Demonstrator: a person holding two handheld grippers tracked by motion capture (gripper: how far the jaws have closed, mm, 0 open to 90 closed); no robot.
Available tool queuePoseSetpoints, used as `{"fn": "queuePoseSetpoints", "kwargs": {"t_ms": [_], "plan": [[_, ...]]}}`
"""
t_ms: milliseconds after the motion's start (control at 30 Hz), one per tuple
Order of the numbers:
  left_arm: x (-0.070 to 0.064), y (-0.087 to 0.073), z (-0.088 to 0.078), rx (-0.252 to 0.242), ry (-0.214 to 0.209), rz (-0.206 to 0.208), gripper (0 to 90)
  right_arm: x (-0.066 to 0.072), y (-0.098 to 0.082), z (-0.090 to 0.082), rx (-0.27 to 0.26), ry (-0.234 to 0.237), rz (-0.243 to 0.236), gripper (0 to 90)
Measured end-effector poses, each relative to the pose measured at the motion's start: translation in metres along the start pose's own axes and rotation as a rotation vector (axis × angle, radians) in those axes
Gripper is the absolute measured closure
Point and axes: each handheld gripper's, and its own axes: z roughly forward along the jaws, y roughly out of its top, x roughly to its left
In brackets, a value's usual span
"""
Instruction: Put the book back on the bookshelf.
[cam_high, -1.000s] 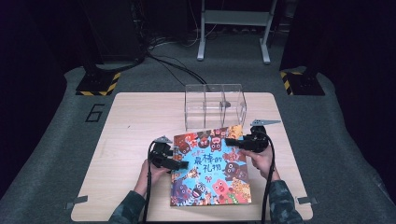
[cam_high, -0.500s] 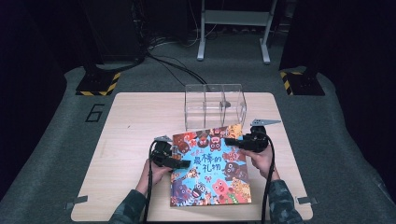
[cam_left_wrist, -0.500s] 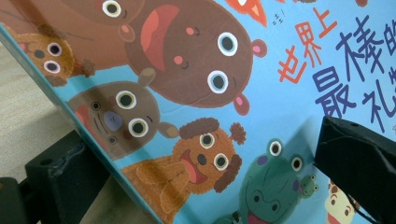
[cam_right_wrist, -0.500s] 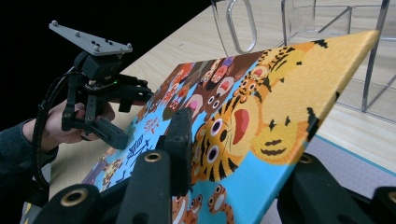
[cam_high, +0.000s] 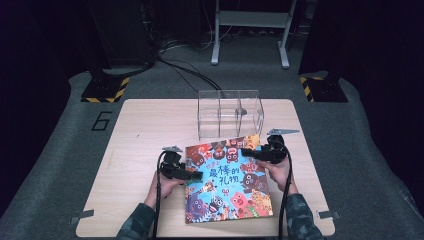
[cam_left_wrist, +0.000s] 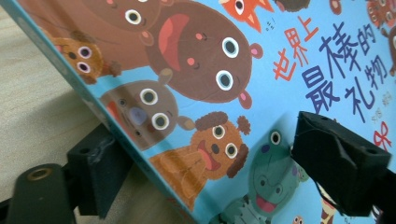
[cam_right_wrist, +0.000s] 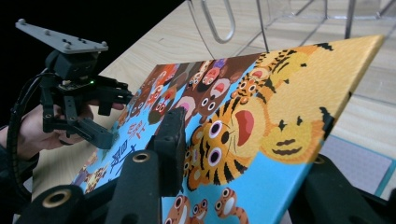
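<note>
Lying on the wooden table (cam_high: 130, 150) toward its near edge, right of the middle, the picture book (cam_high: 227, 180) shows its bright blue cover of cartoon animals face up, its far end just short of the clear plastic organizer (cam_high: 230, 112) that stands at the middle of the table's far half.

The left gripper (cam_high: 192, 175) straddles the book's left edge about halfway along. In the left gripper view one black jaw sits under that edge against the wood and the other hangs above the cover beside a green frog; the jaws have just been closing a little, yet the upper pad looks slightly clear of the cover, so the edge sits between them without a firm pinch.

The right gripper (cam_high: 248, 152) straddles the book's far right corner. In the right gripper view one jaw lies on the cover by the tiger faces and the other sits under the lifted corner; these jaws have just been opening slightly, and whether the pads press the book cannot be told from the pictures.
</note>
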Motion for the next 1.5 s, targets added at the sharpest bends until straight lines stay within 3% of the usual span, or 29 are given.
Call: {"fn": "queuePoseSetpoints", "kwargs": {"t_ms": [100,333,433,733,1167,1333,1367,1500], "plan": [[-0.001,0.000,0.001,-0.002,0.006,0.004,18.8,-0.003,-0.002,0.001,0.027,-0.052,0.042,53.5],[-0.002,0.001,-0.005,-0.035,0.009,0.008,25.8,-0.006,-0.004,0.001,0.032,-0.067,0.072,52.1],[0.000,0.001,-0.009,-0.059,-0.004,0.010,32.9,-0.009,-0.005,0.000,0.031,-0.077,0.085,51.1],[-0.004,0.006,-0.015,-0.076,0.019,0.043,37.0,-0.010,-0.001,0.002,0.056,-0.104,0.119,47.5],[-0.008,0.013,-0.029,-0.099,0.037,0.077,41.8,0.006,0.015,0.007,0.076,-0.177,0.097,38.1],[-0.009,0.015,-0.035,-0.098,0.035,0.089,43.3,0.008,0.019,0.008,0.072,-0.176,0.087,37.1],[-0.010,0.015,-0.036,-0.110,0.044,0.091,43.6,0.008,0.021,0.009,0.061,-0.170,0.065,36.5],[-0.016,0.021,-0.045,-0.113,0.059,0.119,44.3,0.009,0.025,0.011,0.046,-0.168,0.065,34.0]]}}
